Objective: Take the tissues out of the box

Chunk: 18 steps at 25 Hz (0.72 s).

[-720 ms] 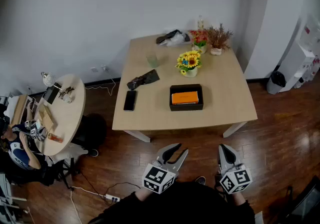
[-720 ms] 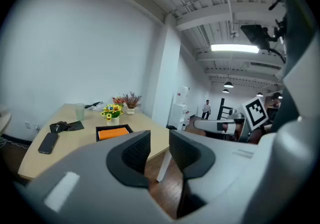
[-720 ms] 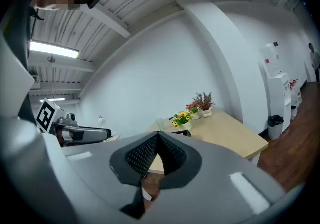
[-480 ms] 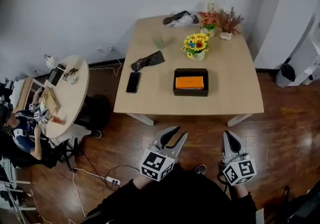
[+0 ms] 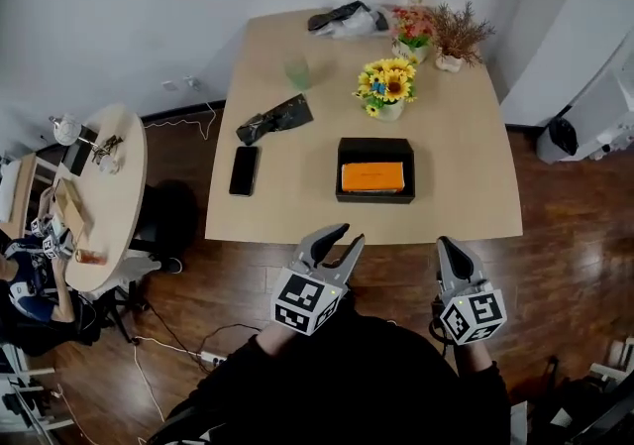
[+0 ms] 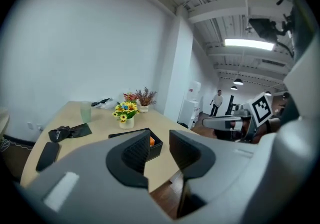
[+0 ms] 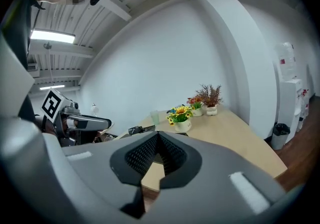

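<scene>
Black box (image 5: 374, 143) well beyond left gripper (image 5: 352, 234), right gripper (image 5: 446, 244).

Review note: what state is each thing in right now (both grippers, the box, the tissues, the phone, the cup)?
left gripper: jaws slightly apart, empty, short of the table.
right gripper: jaws together, empty.
black box: open-topped, on the table.
orange tissue pack: lying inside the box, untouched.
phone: flat, screen dark.
green cup: upright.
</scene>
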### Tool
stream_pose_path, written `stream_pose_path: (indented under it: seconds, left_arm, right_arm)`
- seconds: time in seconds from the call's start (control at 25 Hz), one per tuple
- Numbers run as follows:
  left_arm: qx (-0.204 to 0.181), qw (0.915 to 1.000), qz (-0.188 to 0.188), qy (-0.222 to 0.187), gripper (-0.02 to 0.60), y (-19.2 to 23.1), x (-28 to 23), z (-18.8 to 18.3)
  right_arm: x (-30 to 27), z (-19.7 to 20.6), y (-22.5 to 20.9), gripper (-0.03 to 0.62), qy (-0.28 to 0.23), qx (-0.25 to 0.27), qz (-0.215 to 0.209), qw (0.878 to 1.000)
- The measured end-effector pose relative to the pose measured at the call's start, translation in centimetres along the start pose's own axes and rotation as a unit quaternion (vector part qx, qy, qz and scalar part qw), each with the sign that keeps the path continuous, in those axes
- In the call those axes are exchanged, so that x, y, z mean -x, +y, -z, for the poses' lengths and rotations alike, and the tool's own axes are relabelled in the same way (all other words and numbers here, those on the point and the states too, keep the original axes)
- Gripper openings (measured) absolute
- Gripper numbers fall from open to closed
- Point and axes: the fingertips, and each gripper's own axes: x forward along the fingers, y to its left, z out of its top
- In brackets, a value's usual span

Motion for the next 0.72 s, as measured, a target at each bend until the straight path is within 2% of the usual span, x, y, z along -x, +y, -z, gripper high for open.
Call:
stream_pose_path:
  seconds: [0.12,0.2,0.32,0.4,0.44,0.56,0.64,0.72]
  left_arm:
    - [-0.024,0.9989,0.031,0.024,0.103,3.0,-3.3,-0.5]
    - [-0.047,0.9963,0.052,0.048,0.126,4.6,-5.4,0.1]
    - [-0.092,0.9887,0.067,0.097,0.187,7.1,-8.1,1.8]
    - [-0.124,0.9817,0.068,0.128,0.224,8.3,-9.8,3.1]
    - [-0.139,0.9772,0.070,0.144,0.244,8.7,-10.6,3.6]
    - [-0.202,0.9571,0.072,0.195,0.299,9.9,-13.2,4.7]
    - [-0.245,0.9388,0.078,0.229,0.316,10.3,-14.9,5.6]
    - [-0.286,0.9141,0.098,0.270,0.319,10.4,-16.3,7.2]
  right_arm:
    - [-4.3,-0.5,-0.5,0.003,0.027,0.022,-0.001,0.999]
    - [-7.1,-0.5,-1.0,0.032,0.050,0.047,-0.003,0.998]
    - [-11.1,0.4,-1.4,0.034,0.091,0.097,-0.019,0.991]
    - [-13.1,1.7,-1.4,0.034,0.133,0.132,-0.049,0.981]
    - [-14.0,2.4,-1.4,0.045,0.156,0.146,-0.067,0.975]
    - [-16.6,4.1,-1.7,0.186,0.217,0.203,-0.115,0.948]
    - [-18.2,5.0,-2.2,0.229,0.245,0.265,-0.138,0.922]
    - [-19.8,5.8,-2.7,0.265,0.273,0.331,-0.163,0.889]
